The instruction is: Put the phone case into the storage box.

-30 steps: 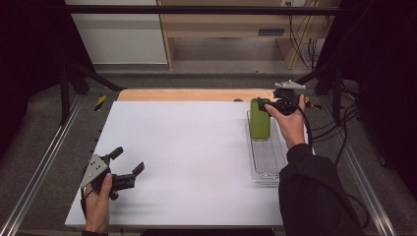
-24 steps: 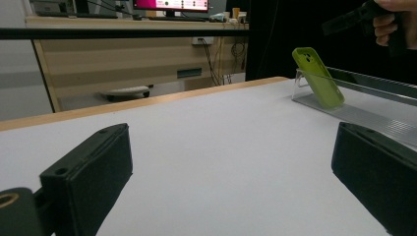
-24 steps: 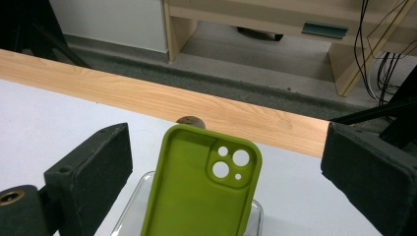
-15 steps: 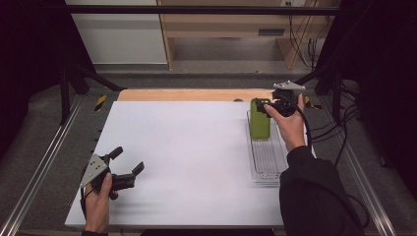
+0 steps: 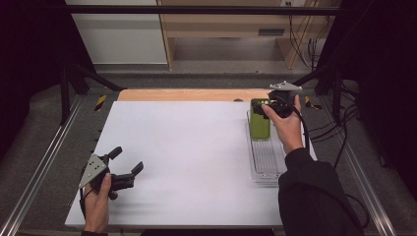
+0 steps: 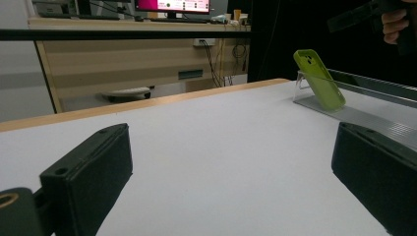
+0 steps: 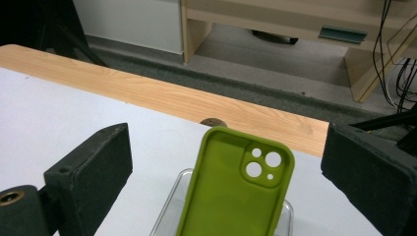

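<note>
Phone case (image 5: 259, 120), green, is standing in the high view at the far end of a clear tray (image 5: 268, 160) near the counter's (image 5: 187, 157) right edge, its long axis running up and down and its top leaning away toward the far edge. The right claw (image 5: 266, 109) is hovering just beside the case's top, held in a hand (image 5: 287, 129) coming in from the lower right; from here I cannot tell whether its jaws are touching the case. The left claw (image 5: 127, 163) is lying low near the front left corner, well apart from the tray, jaws spread.

From the left gripper view, the left claw (image 6: 231, 172) is sitting released, nothing between its jaws but bare counter. The case (image 6: 319, 78) is leaning at a slant against a clear stand at the end of the tray (image 6: 373, 115).

From the right gripper view, the right claw (image 7: 226, 187) is gaping wide, jaws well apart on either side of the case (image 7: 231, 191) and not touching it. The case is showing its hollow inner side, camera holes at the top right.

Compared with a second ago, both claws and the case are staying nearly where they were.
</note>
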The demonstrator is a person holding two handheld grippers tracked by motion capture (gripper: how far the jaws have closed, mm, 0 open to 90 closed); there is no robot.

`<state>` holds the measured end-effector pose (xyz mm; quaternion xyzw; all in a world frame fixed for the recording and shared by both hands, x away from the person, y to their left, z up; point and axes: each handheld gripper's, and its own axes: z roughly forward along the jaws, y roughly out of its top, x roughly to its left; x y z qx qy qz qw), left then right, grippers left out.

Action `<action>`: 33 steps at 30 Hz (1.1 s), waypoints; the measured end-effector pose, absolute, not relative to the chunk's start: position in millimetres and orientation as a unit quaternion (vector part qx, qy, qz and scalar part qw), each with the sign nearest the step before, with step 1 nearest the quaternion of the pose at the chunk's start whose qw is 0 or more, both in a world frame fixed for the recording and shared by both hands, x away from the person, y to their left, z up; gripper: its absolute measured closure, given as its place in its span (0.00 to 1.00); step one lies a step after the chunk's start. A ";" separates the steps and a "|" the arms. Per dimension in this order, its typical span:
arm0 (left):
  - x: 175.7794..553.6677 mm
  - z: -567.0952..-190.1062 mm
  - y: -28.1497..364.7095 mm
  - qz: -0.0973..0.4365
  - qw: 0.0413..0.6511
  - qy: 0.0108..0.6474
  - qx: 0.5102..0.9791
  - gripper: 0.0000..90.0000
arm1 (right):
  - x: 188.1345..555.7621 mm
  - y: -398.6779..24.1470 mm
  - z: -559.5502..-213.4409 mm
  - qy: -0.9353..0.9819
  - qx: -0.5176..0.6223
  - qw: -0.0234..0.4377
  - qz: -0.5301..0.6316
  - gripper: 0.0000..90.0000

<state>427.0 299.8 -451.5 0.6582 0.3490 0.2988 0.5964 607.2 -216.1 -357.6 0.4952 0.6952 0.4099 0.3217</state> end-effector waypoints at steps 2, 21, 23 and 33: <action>427.8 -452.0 299.1 0.298 0.597 0.351 0.657 0.02 | 604.3 -213.0 -356.3 0.697 0.493 0.319 0.410 0.06; 426.5 -451.0 300.8 0.303 0.595 0.363 0.650 0.01 | 567.8 -204.3 -347.2 0.691 0.491 0.304 0.434 0.06; 426.7 -451.0 300.6 0.303 0.593 0.366 0.649 0.01 | 565.9 -203.3 -347.7 0.694 0.488 0.305 0.433 0.06; 425.0 -449.8 297.7 0.306 0.591 0.360 0.654 0.01 | 554.5 -204.3 -338.9 0.688 0.485 0.304 0.447 0.06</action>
